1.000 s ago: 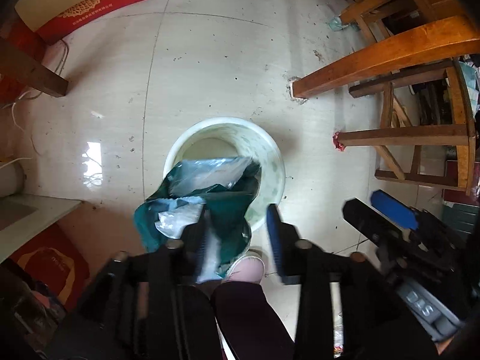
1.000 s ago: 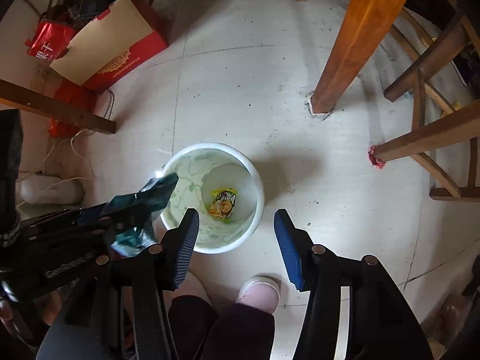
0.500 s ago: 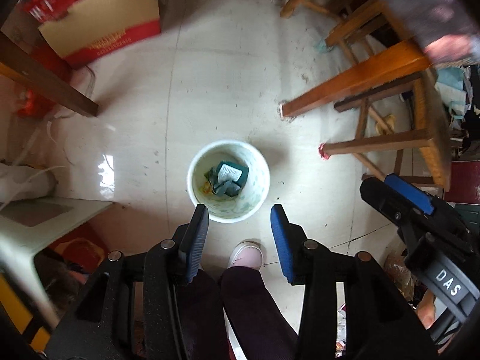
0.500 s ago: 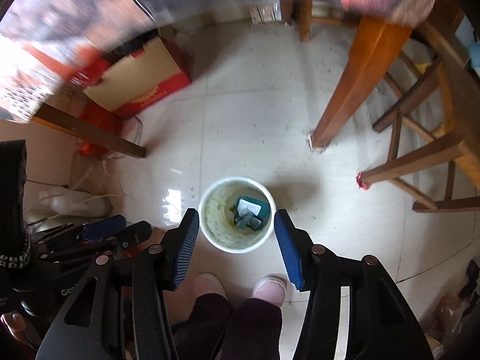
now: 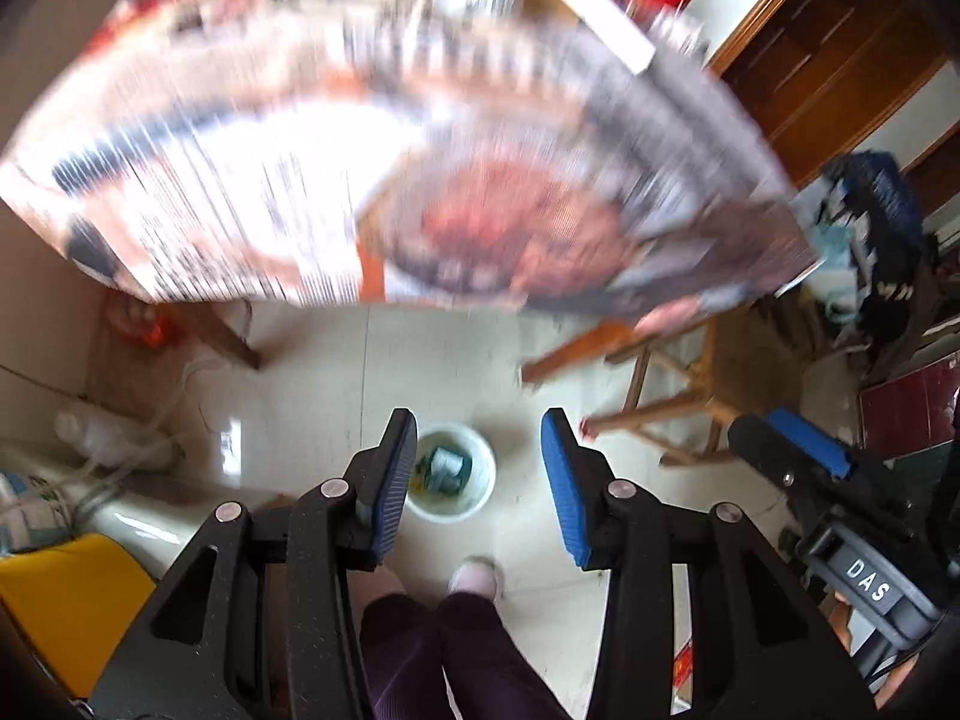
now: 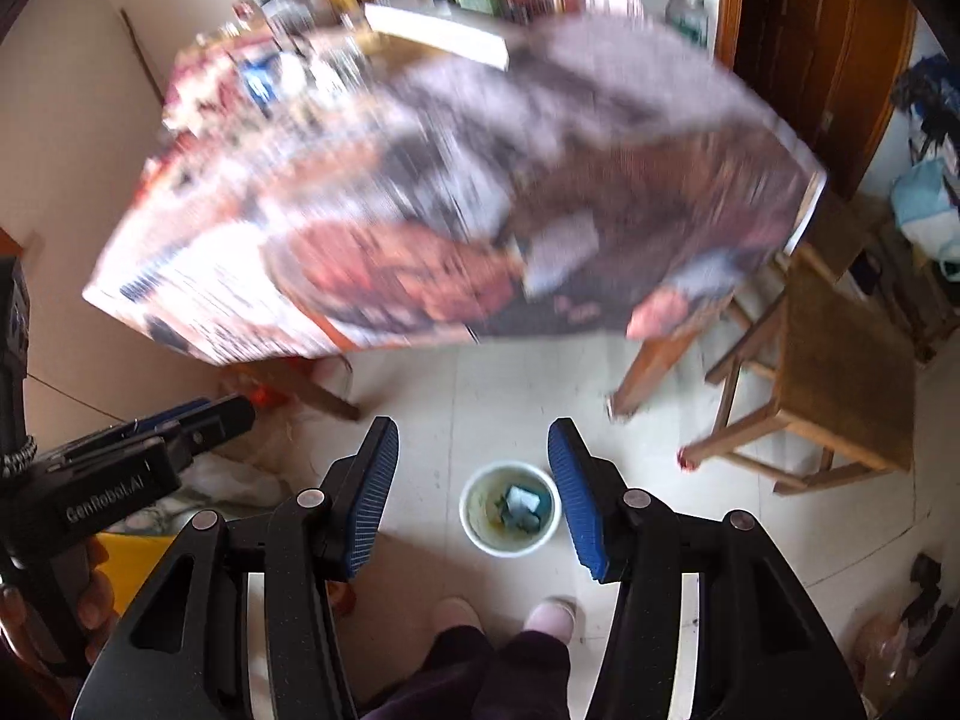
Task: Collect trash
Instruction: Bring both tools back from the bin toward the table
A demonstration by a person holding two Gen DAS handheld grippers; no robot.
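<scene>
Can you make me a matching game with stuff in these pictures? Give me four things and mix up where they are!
Things:
1. teal wrapper
2. white bin
3. wooden stool
4. left gripper

Places or states:
A. on the floor, before the feet
B. beside the table, on the right
C. inside the bin
D. open, holding nothing

Pairs: 1-C, 2-A, 3-B, 4-D

Both grippers, the left gripper [image 5: 477,480] and the right gripper [image 6: 474,489], are black with ribbed blue fingers [image 5: 564,492] and silver screws. The person wears dark purple trousers [image 5: 456,654] and pale pink shoes [image 6: 549,615].
</scene>
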